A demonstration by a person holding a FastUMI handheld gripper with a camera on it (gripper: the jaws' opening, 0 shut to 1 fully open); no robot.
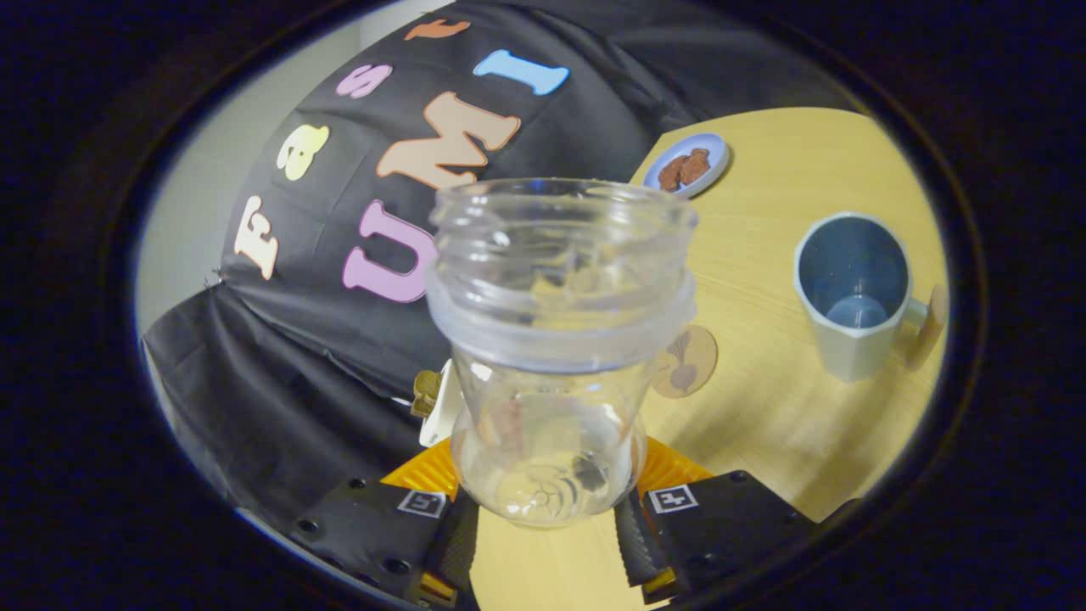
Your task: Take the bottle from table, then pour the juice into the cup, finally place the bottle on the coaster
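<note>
Bottle (551, 356) clamped between hand-held gripper (547, 509) fingers, long axis along them, open mouth pointing away; cup (853, 293) well apart.

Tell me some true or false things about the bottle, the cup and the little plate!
1. The gripper holds the bottle between its fingers. True.
2. The bottle has its cap on. False: its mouth is open, no cap.
3. The cup lies tipped over on the table. False: it stands upright, beyond the fingers.
4. The small plate has brown pieces on it. True.
5. The bottle stands on the round coaster. False: the coaster lies behind it, with nothing on the part that shows.
</note>
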